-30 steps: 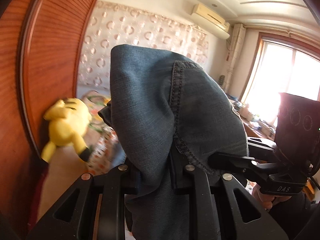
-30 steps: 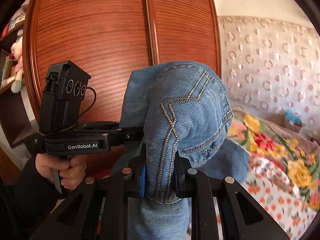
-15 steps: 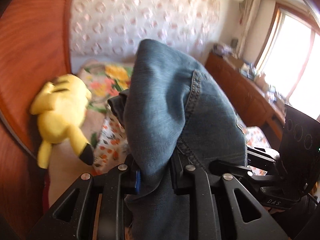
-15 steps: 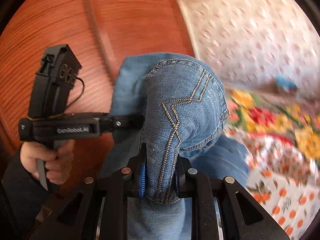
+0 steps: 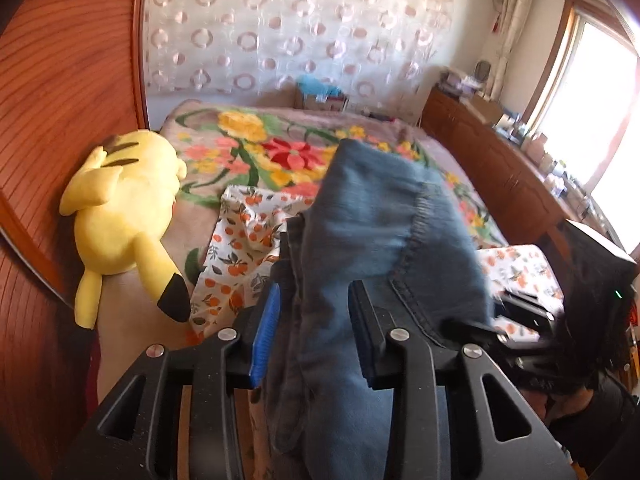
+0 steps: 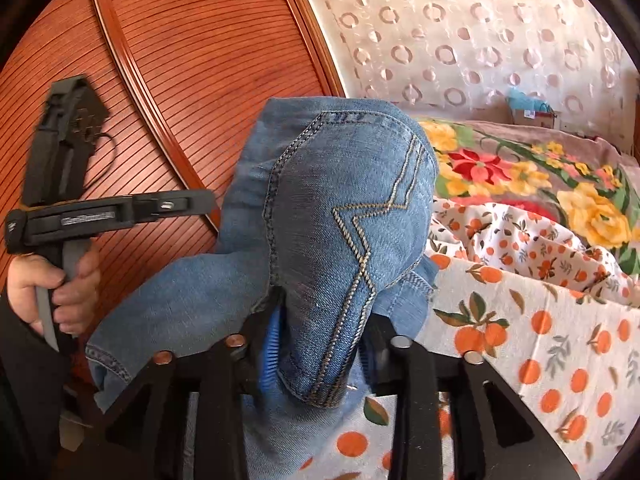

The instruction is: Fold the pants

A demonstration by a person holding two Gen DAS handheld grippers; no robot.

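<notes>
The blue jeans (image 5: pixel 372 232) bulge over my left gripper (image 5: pixel 316 312). Its jaws are opening: the denim still lies between them, and the blue left pad (image 5: pixel 264 328) stands off the cloth. In the right wrist view the jeans (image 6: pixel 340 208) show a stitched back pocket, and they drape over my right gripper (image 6: pixel 320 340). Its jaws are opening too, with the denim loose between the pads. The left gripper (image 6: pixel 100 216) shows there at the left, held by a hand (image 6: pixel 52 284). The right gripper's body (image 5: pixel 592 300) is blurred at the right of the left wrist view.
Below lies a bed with a floral blanket (image 5: pixel 256 148) and an orange-print sheet (image 6: pixel 540 320). A yellow plush toy (image 5: pixel 124 208) rests against the wooden wardrobe (image 6: pixel 180 60). A wooden dresser (image 5: pixel 500 168) runs under the window at the right. Boxes (image 6: pixel 532 114) stand at the far wall.
Both grippers came down toward the bed with the jeans and tipped downward. Their jaws have widened, so the denim sits loose where it was pinched before.
</notes>
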